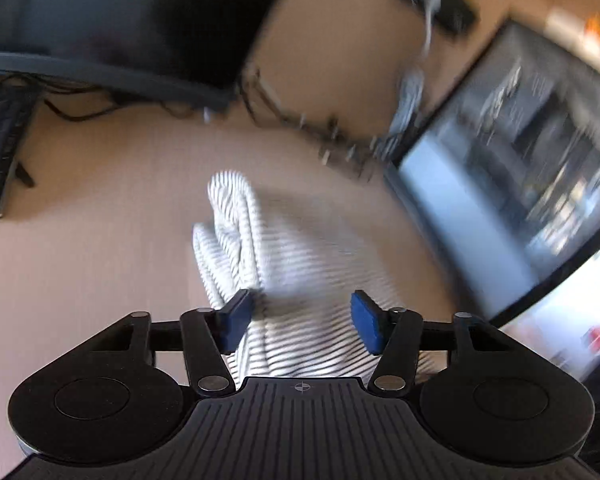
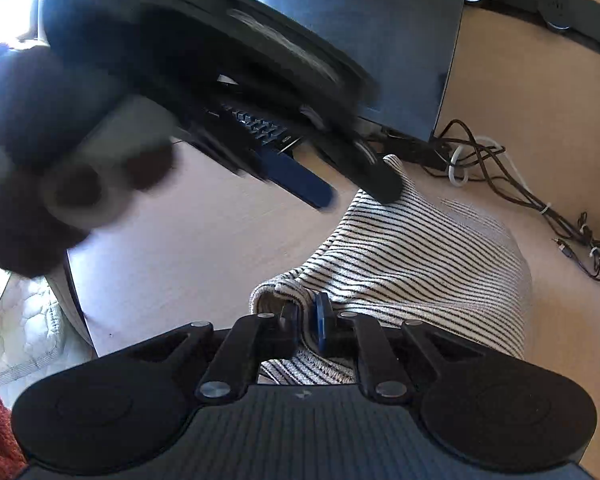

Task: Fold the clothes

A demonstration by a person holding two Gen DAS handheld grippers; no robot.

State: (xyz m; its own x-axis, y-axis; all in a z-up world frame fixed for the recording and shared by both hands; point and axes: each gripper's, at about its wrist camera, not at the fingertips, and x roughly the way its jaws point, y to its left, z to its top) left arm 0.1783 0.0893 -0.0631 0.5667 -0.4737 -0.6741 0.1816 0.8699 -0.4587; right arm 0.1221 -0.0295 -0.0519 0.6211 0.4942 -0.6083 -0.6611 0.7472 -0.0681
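Observation:
A white garment with thin black stripes (image 2: pixel 420 248) lies bunched on a light wooden desk (image 2: pixel 204 240). My right gripper (image 2: pixel 306 320) is shut on a folded edge of it close to the camera. In the left wrist view the same striped garment (image 1: pixel 296 264) lies just beyond my left gripper (image 1: pixel 300 320), whose blue pads stand wide apart with nothing clamped; the picture is blurred by motion. The left gripper (image 2: pixel 348 192) also shows in the right wrist view, held by a dark-gloved hand (image 2: pixel 40 152), hovering over the garment's far corner.
A dark monitor (image 2: pixel 360 32) and a keyboard (image 2: pixel 260 124) stand at the back of the desk. Tangled cables (image 2: pixel 500 168) lie at the right. Another screen (image 1: pixel 520 168) and a keyboard (image 1: pixel 0 148) flank the left view. The desk edge (image 2: pixel 76 292) drops at the left.

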